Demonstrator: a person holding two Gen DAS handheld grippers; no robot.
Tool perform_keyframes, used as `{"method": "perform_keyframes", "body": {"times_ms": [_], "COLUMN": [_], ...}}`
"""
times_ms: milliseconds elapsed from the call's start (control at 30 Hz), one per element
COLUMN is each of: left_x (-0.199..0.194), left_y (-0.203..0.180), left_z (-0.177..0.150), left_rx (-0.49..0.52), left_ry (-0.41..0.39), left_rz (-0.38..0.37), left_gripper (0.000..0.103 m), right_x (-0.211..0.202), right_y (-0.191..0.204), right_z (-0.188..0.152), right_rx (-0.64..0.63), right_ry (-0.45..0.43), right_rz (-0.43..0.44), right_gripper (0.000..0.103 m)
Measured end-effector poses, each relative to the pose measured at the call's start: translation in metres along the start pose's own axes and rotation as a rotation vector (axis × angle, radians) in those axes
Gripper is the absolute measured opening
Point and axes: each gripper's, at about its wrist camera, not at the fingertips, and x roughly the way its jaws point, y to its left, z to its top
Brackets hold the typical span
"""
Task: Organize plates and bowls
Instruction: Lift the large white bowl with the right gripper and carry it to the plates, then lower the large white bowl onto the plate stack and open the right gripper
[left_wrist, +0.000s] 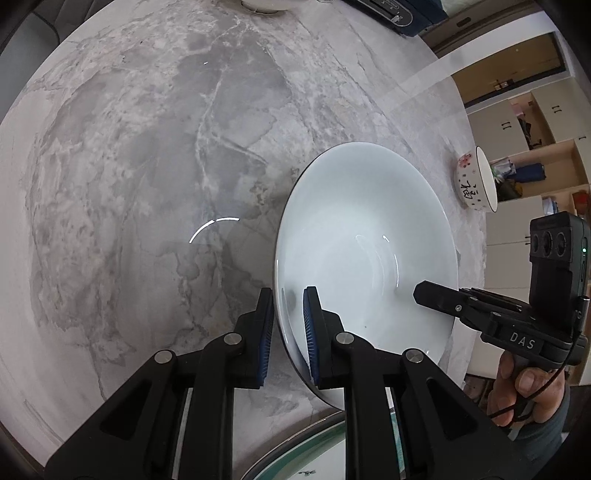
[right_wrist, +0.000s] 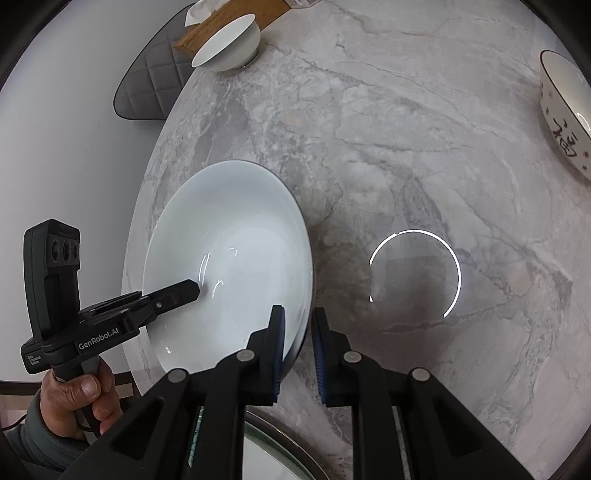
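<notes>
A large white deep plate (left_wrist: 369, 221) is held over the marble table (left_wrist: 147, 147) by both grippers, one on each side of its rim. My left gripper (left_wrist: 288, 295) is shut on the rim nearest it, blue pads on either side of the edge. My right gripper (right_wrist: 298, 312) is shut on the opposite rim of the plate (right_wrist: 229, 221). Each gripper shows in the other's view, reaching over the plate: the right gripper (left_wrist: 424, 293) in a person's hand, and the left gripper (right_wrist: 192, 288) likewise.
A patterned bowl (left_wrist: 474, 181) (right_wrist: 561, 114) stands near the table edge. A plain white bowl (right_wrist: 229, 44) sits by a wooden tissue box (right_wrist: 221, 22). A glass-rimmed dish (right_wrist: 266, 450) lies under the grippers. A grey chair (right_wrist: 147, 81) stands beyond the table edge.
</notes>
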Motion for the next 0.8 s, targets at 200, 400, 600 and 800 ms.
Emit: {"method": "perform_keyframes", "body": {"times_ms": [200, 400, 600, 800], "left_x": [0.002, 0.014, 0.018, 0.012], "left_y": [0.002, -0.002, 0.001, 0.007], "left_z": [-0.007, -0.006, -0.009, -0.014], "left_rx": [0.006, -0.001, -0.007, -0.046], "left_ry": [-0.005, 0.006, 0.001, -0.015], "left_rz": [0.005, 0.007, 0.006, -0.027], "left_gripper": [0.014, 0.014, 0.014, 0.022], "right_x": [0.003, 0.005, 0.004, -0.004], "right_y": [-0.004, -0.009, -0.009, -0.007], "right_z": [-0.006, -0.006, -0.007, -0.007], "right_rx": [0.006, 0.019, 0.013, 0.007], "right_ry": [0.001, 0.002, 0.004, -0.016], "right_rz": [0.006, 0.012, 0.020, 0.057], "right_gripper": [0.017, 0.017, 0.017, 0.031]}}
